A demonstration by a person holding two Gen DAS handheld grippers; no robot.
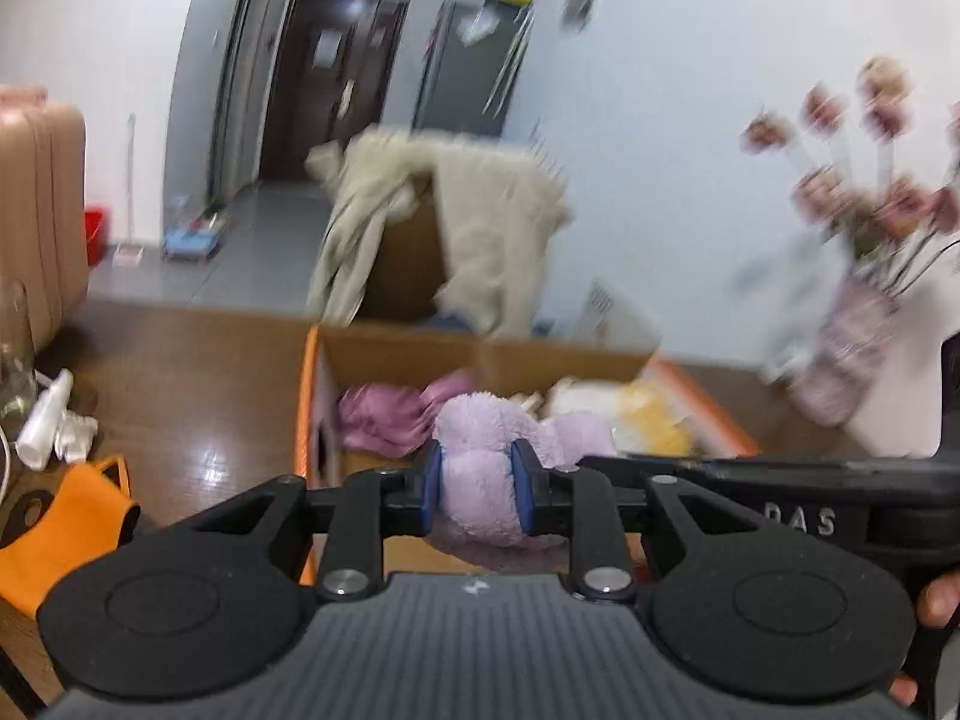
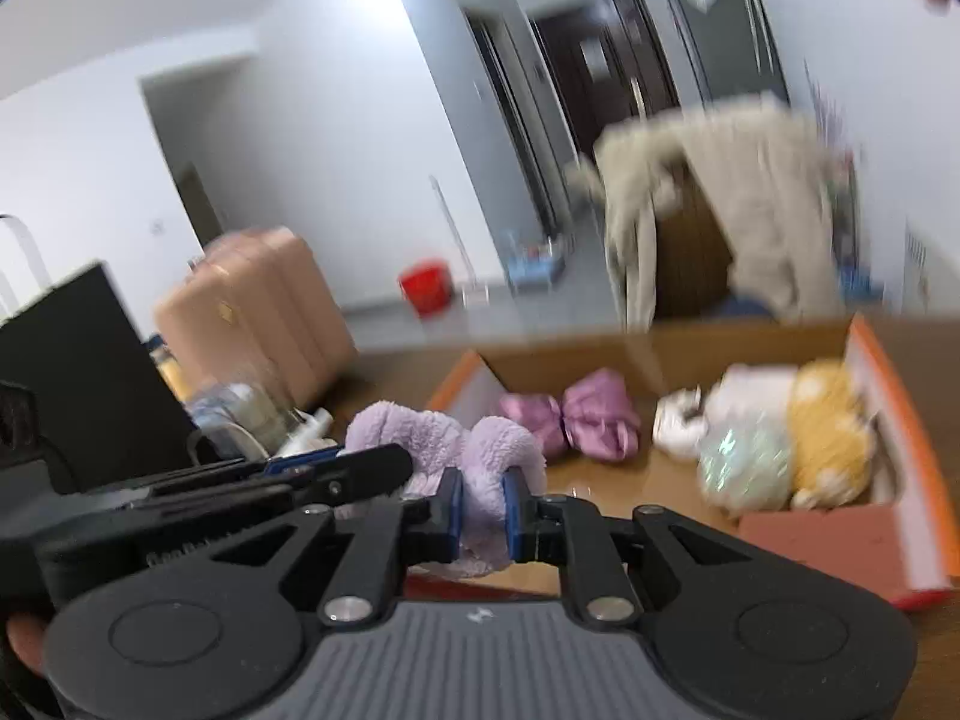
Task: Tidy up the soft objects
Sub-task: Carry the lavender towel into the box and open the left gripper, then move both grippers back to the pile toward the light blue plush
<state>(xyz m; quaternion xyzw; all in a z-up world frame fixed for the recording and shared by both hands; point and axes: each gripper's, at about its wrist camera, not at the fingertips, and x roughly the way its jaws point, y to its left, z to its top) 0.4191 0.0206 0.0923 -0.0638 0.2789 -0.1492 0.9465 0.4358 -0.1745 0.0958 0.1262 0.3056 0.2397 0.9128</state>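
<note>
Lilac plush fleece toy [image 1: 480, 468] is clenched between my left gripper [image 1: 478, 483] and right gripper [image 2: 482, 507], above the table [image 1: 180, 420], short of the orange-edged cardboard box [image 2: 912, 480]. Pink cloth bundle [image 2: 576, 414] and yellow plush [image 2: 828, 438] already boxed; deposit outstanding.

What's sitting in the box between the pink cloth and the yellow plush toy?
In the right wrist view, a white soft toy and a shiny pale green bundle lie between the pink cloth and the yellow plush toy.
</note>
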